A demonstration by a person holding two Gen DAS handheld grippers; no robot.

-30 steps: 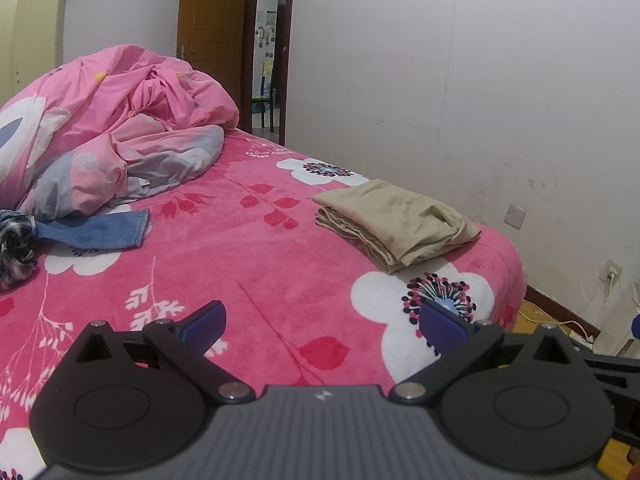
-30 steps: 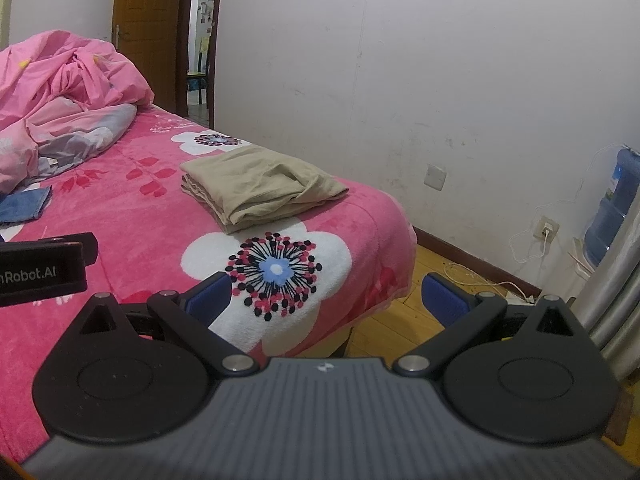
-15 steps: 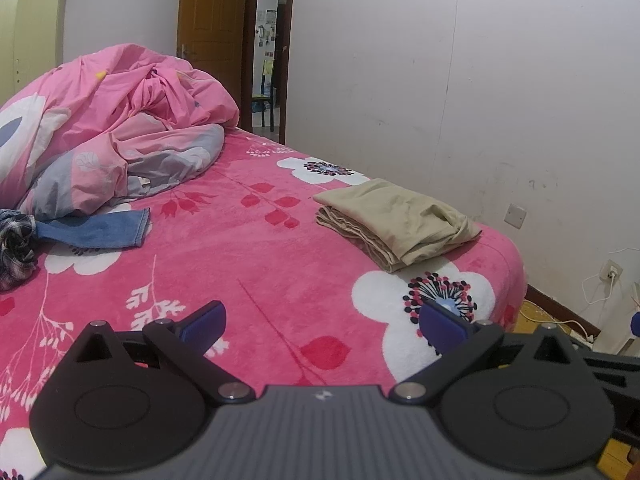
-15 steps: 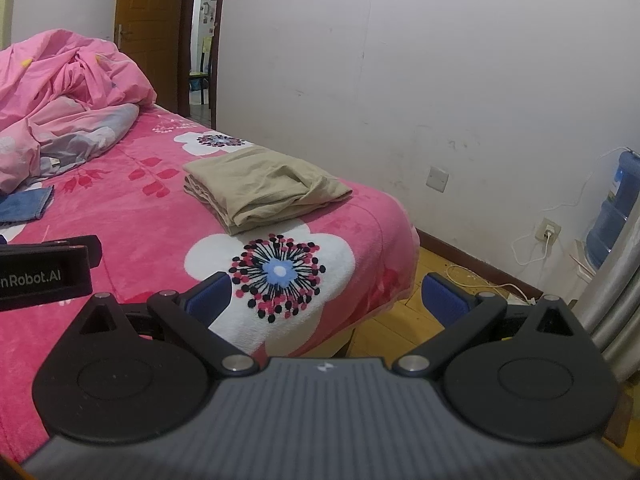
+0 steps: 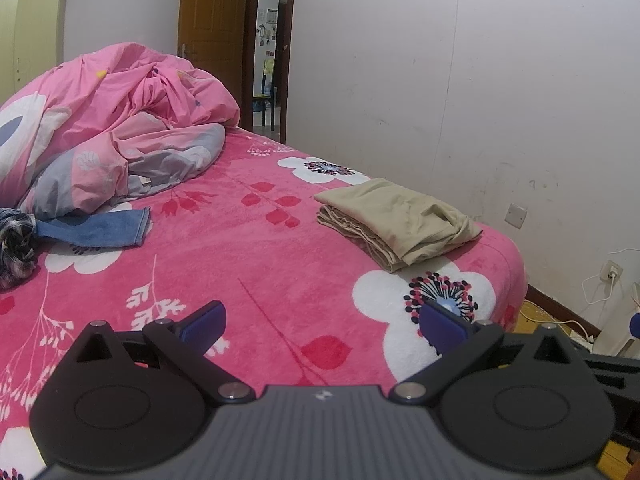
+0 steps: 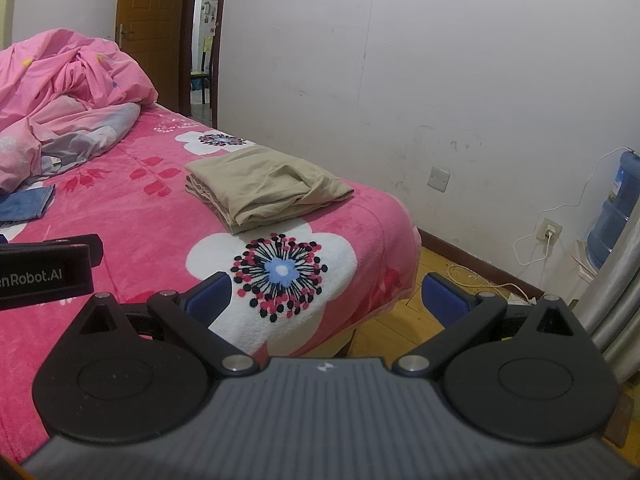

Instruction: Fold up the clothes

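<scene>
Beige garment point(image 5: 396, 220) folded into a neat rectangular stack, layered edges showing on its near-left side, resting flat near the bed's far right corner. Well ahead of left tool point(image 5: 322, 326) and right tool point(image 6: 326, 298), both with fingers spread apart, gripping nothing. Pink floral bed point(image 5: 248, 264); rumpled pink duvet point(image 5: 116, 128) and denim piece point(image 5: 96, 230) far left, white wall point(image 6: 460, 80) right.

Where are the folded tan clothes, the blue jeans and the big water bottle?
folded tan clothes point(image 5: 396, 216): left wrist view, middle of top layer.
blue jeans point(image 5: 100, 229): left wrist view, middle of leg.
water bottle point(image 6: 618, 208): right wrist view, blue body.
</scene>
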